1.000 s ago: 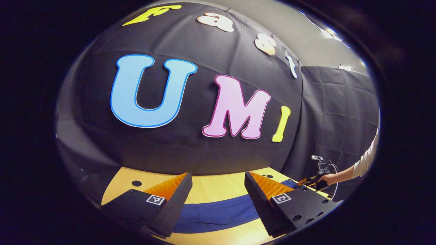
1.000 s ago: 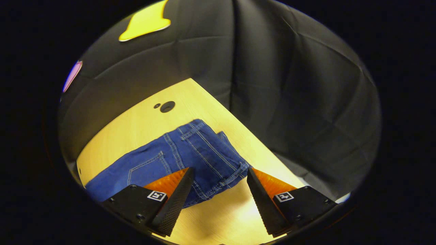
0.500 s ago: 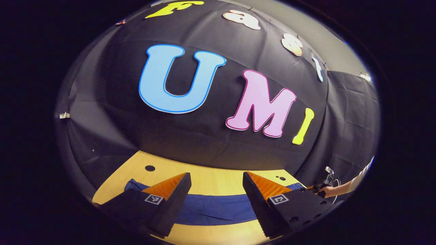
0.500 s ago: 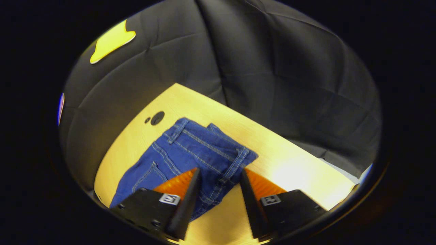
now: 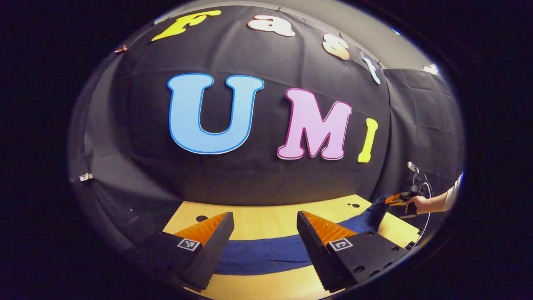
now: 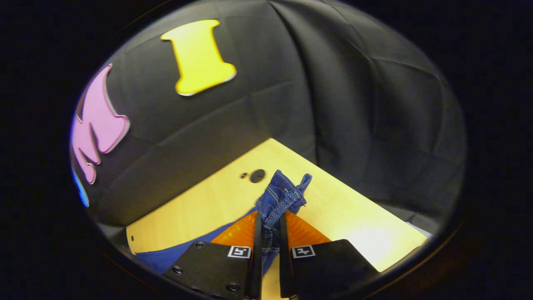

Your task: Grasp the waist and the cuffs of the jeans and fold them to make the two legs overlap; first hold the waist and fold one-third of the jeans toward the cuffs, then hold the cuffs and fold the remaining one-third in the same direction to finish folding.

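Both fingers of the right gripper (image 6: 269, 216) pinch a bunched, stitched fold of the blue denim jeans (image 6: 280, 196), lifting it off the pale wooden table (image 6: 200, 200). The left gripper (image 5: 265, 218) hovers wide apart, holding nothing, above the flat band of jeans. Farther off, a hand (image 5: 418, 204) with a white sleeve (image 5: 452, 196) holds the right gripper level.

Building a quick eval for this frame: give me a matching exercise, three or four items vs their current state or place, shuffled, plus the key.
Column 1:
1. left claw
2. right claw
3. jeans
4. table

Column 2:
A. shut on denim at the waist end
B. bare wood with round holes
C. open, low above a blue band of cloth
D. one end bunched up and lifted

Pairs: 1-C, 2-A, 3-D, 4-B
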Motion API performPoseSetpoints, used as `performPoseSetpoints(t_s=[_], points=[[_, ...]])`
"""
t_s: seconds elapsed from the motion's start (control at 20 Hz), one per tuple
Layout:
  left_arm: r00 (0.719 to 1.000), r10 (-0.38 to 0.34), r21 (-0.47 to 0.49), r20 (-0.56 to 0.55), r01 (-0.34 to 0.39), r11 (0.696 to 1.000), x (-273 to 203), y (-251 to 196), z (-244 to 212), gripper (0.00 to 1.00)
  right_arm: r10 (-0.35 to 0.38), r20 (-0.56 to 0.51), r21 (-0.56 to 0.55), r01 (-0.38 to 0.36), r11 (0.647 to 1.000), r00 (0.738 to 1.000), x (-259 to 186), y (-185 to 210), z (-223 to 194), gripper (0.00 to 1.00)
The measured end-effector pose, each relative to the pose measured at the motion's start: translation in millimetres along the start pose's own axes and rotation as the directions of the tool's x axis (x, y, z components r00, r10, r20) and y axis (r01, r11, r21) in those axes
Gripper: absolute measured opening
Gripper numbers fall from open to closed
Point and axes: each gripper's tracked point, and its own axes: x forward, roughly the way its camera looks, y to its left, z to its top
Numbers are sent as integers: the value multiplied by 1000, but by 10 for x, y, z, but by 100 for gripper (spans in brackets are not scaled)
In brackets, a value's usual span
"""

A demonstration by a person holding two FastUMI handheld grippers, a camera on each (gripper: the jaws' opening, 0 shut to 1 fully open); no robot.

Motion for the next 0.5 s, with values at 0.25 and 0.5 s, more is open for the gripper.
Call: performPoseSetpoints(t_s=[0.25,0.5], points=[[1000,7,30,4,-7,1000,-168,161,-26,96,241,32,-124,-236,964,970,-420,1596,29,20],[997,58,-151,-55,-66,986,-212,507,-279,96,414,-87,-286,-421,861,906,-571,2776,-839,20]])
